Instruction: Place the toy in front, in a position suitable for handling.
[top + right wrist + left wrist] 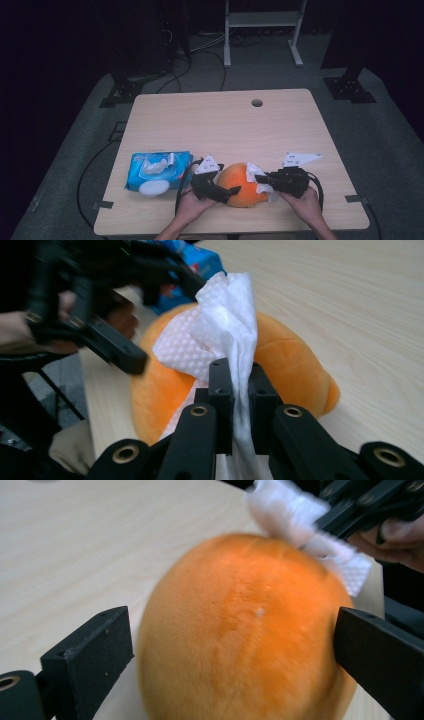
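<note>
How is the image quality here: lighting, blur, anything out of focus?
High view: table evenly lit, dark surroundings, everything small and slightly soft. Left gripper view: orange plush up close and fuzzy, with the white wipe blurred at the top. Right gripper view: right claw and wipe fairly sharp; left claw and blue pack behind out of focus.

Wipes pack (159, 172): lying flat to my left on the table (220, 125), lid flap standing open.
Table hole (257, 103): sitting near the far edge.
White frame (263, 20): standing on the floor beyond.
</note>
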Demonstrator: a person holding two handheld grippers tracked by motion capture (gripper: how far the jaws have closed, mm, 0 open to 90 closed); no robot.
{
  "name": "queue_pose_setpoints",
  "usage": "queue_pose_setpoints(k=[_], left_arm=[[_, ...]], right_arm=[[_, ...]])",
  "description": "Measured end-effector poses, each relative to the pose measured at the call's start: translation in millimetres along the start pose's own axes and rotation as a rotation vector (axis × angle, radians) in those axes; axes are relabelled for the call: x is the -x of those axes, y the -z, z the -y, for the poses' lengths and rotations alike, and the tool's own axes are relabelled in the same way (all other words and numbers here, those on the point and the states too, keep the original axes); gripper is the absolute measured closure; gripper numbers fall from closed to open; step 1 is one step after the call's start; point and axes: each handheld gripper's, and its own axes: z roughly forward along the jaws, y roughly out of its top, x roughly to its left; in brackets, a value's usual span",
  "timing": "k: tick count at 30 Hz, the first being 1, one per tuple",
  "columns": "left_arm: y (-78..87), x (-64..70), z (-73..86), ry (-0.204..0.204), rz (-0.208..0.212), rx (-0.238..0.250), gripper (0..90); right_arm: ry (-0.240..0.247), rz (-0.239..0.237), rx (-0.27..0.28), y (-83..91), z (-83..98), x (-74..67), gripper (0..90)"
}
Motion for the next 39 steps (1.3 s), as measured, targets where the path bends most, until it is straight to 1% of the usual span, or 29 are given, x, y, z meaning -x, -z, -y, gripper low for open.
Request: queue_pose_setpoints(k=[1, 2, 3, 5, 6, 7, 8, 9, 11, 12, 13, 15, 16, 17, 19, 20, 22, 24, 26, 27, 28, 30, 32, 33, 34, 35, 36, 37, 39], left_arm=[[-0.2, 0.7, 1.3, -0.008, -0.004, 0.003, 2.5], [0.4, 1.4, 1.7, -0.012, -0.007, 0.007, 5.9], [1.6, 1.6, 1.8, -0.014, -0.013, 0.007, 10.5], [2.3, 0.3, 4.2, -0.001, -0.008, 0.015, 15.8], [2.2, 0.4, 5.4, 0.001, -0.014, 0.02, 17.1], [2.0, 1.4, 5.4, -0.002, -0.015, 0.021, 17.2], [2.2, 2.3, 4.9, -0.014, -0.02, 0.018, 17.3], [2.6, 3.7, 4.6, -0.02, -0.023, 0.022, 18.7], [2.5, 6.6, 5.0, -0.047, -0.028, 0.024, 21.3], [2.4, 8.2, 4.8, -0.063, -0.03, 0.023, 22.0], [1.7, 9.9, 4.7, -0.077, -0.031, 0.025, 22.3], [1.7, 12.7, 4.6, -0.104, -0.036, 0.02, 22.6], [1.9, 13.0, 5.0, -0.108, -0.037, 0.021, 22.6], [2.2, 12.8, 5.3, -0.11, -0.038, 0.018, 22.7], [2.4, 12.7, 5.4, -0.11, -0.039, 0.02, 22.9], [1.9, 13.4, 5.3, -0.112, -0.039, 0.023, 22.9], [1.9, 14.1, 5.1, -0.123, -0.038, 0.024, 22.8], [1.6, 15.2, 5.3, -0.136, -0.037, 0.026, 22.8], [0.6, 17.1, 6.0, -0.146, -0.04, 0.03, 22.8], [-0.3, 18.1, 6.8, -0.147, -0.044, 0.036, 22.8], [-0.4, 18.6, 7.2, -0.15, -0.047, 0.039, 22.8], [0.0, 18.0, 7.5, -0.146, -0.047, 0.035, 22.8], [-0.2, 18.3, 8.0, -0.142, -0.048, 0.041, 22.8], [-0.1, 18.0, 8.0, -0.142, -0.047, 0.04, 22.8], [0.3, 17.7, 8.1, -0.14, -0.046, 0.041, 22.8], [0.5, 17.5, 8.1, -0.139, -0.045, 0.041, 22.8], [0.5, 17.7, 7.7, -0.142, -0.045, 0.039, 22.8], [-0.1, 18.9, 7.1, -0.149, -0.048, 0.041, 22.8], [-1.1, 22.6, 6.0, -0.175, -0.056, 0.038, 22.5]], right_arm=[[0.025, -0.002, 0.005, -0.2, -1.8, -3.0, 83.7], [0.047, 0.009, 0.003, -0.4, -3.5, -5.4, 83.8], [0.047, 0.015, 0.003, -0.6, -4.0, -5.5, 83.8], [0.012, 0.014, -0.002, -1.2, -0.2, 1.5, 84.0], [-0.006, 0.03, -0.016, -0.7, 2.1, 5.5, 84.1], [-0.018, 0.063, -0.042, -0.3, 4.0, 9.2, 84.0], [-0.036, 0.085, -0.065, 0.5, 5.8, 12.8, 84.1], [-0.053, 0.094, -0.07, 2.0, 7.5, 15.9, 84.1], [-0.065, 0.085, -0.035, 7.0, 6.4, 15.8, 84.0], [-0.06, 0.063, -0.001, 9.3, 3.4, 13.1, 84.0], [-0.046, 0.037, 0.033, 10.4, -0.3, 9.6, 84.0], [-0.002, 0.015, 0.05, 8.5, -7.2, 1.9, 84.0], [0.011, 0.007, 0.045, 5.8, -8.1, -0.4, 84.0], [0.013, 0.007, 0.023, 2.4, -7.0, -1.1, 84.1], [-0.004, 0.02, -0.003, -0.3, -0.5, 2.7, 84.2], [-0.019, 0.032, -0.02, 0.9, 1.9, 5.7, 84.2], [-0.029, 0.075, -0.047, 6.1, 4.8, 10.1, 84.2], [-0.044, 0.061, -0.006, 11.8, 4.1, 10.6, 84.1], [-0.02, 0.024, 0.042, 13.3, -1.7, 3.9, 84.1], [0.004, 0.017, 0.047, 11.7, -5.1, -0.4, 84.1], [0.025, 0.018, 0.036, 8.6, -7.6, -3.6, 84.1], [0.039, 0.031, -0.007, 1.0, -6.9, -5.0, 84.2], [-0.004, 0.023, -0.009, 0.4, -1.0, 2.5, 84.3], [-0.014, 0.049, -0.024, 2.2, 1.3, 6.4, 84.3], [-0.011, 0.092, -0.053, 4.3, 3.7, 10.0, 84.4], [-0.032, 0.11, -0.07, 6.3, 6.4, 14.3, 84.3], [-0.063, 0.101, -0.062, 8.5, 8.6, 17.8, 84.3], [-0.068, 0.093, -0.041, 10.7, 8.5, 17.6, 84.3], [-0.037, 0.051, 0.015, 13.6, 1.2, 9.6, 84.2]])
